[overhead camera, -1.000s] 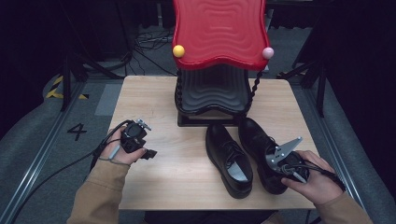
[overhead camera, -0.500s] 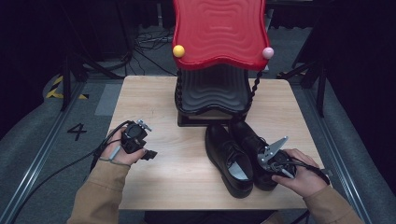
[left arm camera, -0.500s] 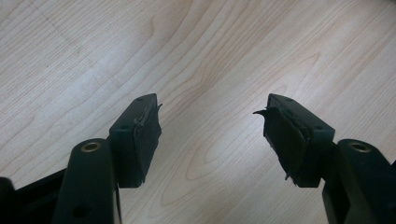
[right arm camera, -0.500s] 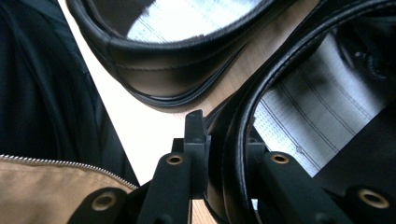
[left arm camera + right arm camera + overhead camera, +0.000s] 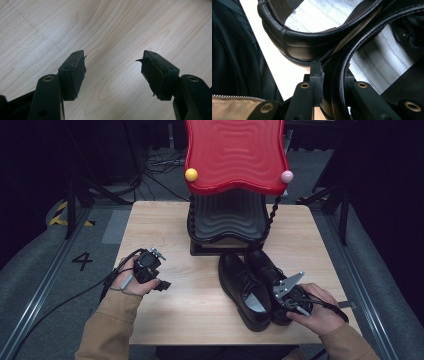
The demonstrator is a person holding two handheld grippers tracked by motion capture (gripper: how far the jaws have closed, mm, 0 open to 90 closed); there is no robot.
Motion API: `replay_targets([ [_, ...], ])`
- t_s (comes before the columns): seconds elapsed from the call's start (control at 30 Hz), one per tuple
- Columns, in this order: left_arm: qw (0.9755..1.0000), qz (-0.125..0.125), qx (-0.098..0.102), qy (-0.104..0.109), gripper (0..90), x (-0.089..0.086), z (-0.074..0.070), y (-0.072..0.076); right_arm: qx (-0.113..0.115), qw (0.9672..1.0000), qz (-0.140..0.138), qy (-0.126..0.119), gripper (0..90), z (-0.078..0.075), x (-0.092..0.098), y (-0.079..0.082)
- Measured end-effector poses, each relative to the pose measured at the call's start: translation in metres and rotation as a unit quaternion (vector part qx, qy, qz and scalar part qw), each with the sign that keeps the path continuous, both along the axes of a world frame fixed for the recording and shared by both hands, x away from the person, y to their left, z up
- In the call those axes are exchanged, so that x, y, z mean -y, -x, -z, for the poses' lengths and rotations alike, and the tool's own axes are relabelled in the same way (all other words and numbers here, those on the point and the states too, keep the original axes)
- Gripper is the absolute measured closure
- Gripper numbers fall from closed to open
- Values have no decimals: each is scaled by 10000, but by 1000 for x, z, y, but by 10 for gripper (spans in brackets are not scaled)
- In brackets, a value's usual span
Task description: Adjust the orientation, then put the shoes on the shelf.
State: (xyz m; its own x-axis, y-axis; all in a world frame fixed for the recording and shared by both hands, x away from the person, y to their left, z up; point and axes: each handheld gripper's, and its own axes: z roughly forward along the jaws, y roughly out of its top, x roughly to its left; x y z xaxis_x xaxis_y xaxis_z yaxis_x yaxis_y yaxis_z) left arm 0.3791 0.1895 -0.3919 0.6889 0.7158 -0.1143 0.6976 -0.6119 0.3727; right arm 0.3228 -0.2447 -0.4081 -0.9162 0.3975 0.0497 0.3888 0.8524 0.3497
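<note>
1. Two black leather lace-up dress shoes stand side by side on the pale wooden table [image 5: 165,227], at about 5 o'clock from the table's centre in the high view.
2. The right shoe [image 5: 267,270] is the one being handled. Its long axis runs from about 5 o'clock at the heel to 11 o'clock at the toe, so the toe points away from the person toward the black ribbed stand with a wavy red plastic top [image 5: 234,155].
3. The left shoe [image 5: 242,285] lies parallel to it, touching or just beside it on its 9 o'clock side, with its pale striped insole showing.
4. The right gripper [image 5: 333,82] sits at the heel end of the right shoe, at about 5 o'clock from the shoe's middle.
5. In the right gripper view its two black jaws straddle the shoe's heel rim [image 5: 338,75], one jaw outside between the two shoes and one inside over the striped lining; the jaws are clamped on that leather rim.
6. The left gripper [image 5: 113,68] rests in the person's left hand [image 5: 131,279] at about 9 o'clock on the table, well apart from the shoes.
7. Its jaws stand wide apart over bare wood, holding nothing.
</note>
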Motion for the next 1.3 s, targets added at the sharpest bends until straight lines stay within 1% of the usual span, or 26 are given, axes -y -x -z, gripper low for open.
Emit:
replay_targets([
  [0.03,10000,-52,-17,30,365,0,0,0,-15,10000,23,-3,788,1,-1,1],
  [0.1,10000,-10,-11,22,364,0,0,0,-141,9999,58,56,785,3,-1,-2],
  [0.13,10000,-17,-11,45,363,0,0,1,-183,9998,74,40,785,4,-1,-3],
  [0.27,10000,-7,11,42,363,-2,-2,1,-162,9998,122,55,776,3,-1,-2],
  [0.3,10000,-59,11,68,363,-2,-2,1,-161,9998,140,26,759,3,0,-2],
  [0.37,9999,-70,27,78,363,-3,-3,0,-153,9995,209,-152,715,3,3,-2],
  [0.4,10000,-48,34,69,363,-3,-3,0,-193,9993,240,-201,706,1,5,-3],
  [0.43,10000,-38,34,61,363,-3,-3,0,-196,9992,283,-190,697,0,6,-3],
  [0.5,10000,-32,40,58,363,-2,-3,-1,-201,9986,388,-285,675,-5,10,-2],
  [0.53,10000,-32,40,58,362,-2,-3,-1,-201,9986,388,-285,675,-5,10,-2],
  [0.57,10000,-53,19,57,362,-2,-3,-1,-243,9979,477,-373,675,-8,13,-1],
  [0.6,10000,6,29,55,362,-2,-3,-1,-227,9977,503,-388,670,-11,14,-1],
  [0.7,10000,-17,-6,62,362,0,-2,-2,-171,9970,615,-442,659,-19,20,1],
  [0.8,10000,15,18,39,362,0,-2,-2,-129,9964,678,-484,634,-26,23,2],
  [0.87,10000,-19,11,59,362,0,-2,-2,-105,9956,744,-564,624,-32,24,3],
  [0.93,10000,15,24,35,362,0,-2,-2,-76,9949,828,-572,616,-35,24,2],
  [0.97,10000,5,16,45,362,0,-2,-2,-78,9942,880,-614,613,-36,24,2],
  [1.0,10000,5,16,45,361,0,-2,-2,-78,9942,880,-614,613,-36,24,2],
  [1.03,10000,-13,10,45,361,0,-2,-1,-96,9933,927,-678,613,-37,25,2],
  [1.07,10000,29,51,6,361,-1,-2,-2,-100,9926,965,-726,612,-39,25,1],
  [1.1,10000,-9,-6,11,361,-1,-2,-1,-96,9925,994,-699,607,-41,25,0],
  [1.17,10000,-6,31,26,361,-1,-3,-1,-117,9913,1100,-710,593,-43,23,-3],
  [1.27,10000,5,22,-7,361,-1,-2,0,-255,9889,1218,-809,576,-44,19,-9],
  [1.3,10000,-15,21,6,361,0,-2,0,-234,9881,1285,-816,568,-44,18,-11],
])
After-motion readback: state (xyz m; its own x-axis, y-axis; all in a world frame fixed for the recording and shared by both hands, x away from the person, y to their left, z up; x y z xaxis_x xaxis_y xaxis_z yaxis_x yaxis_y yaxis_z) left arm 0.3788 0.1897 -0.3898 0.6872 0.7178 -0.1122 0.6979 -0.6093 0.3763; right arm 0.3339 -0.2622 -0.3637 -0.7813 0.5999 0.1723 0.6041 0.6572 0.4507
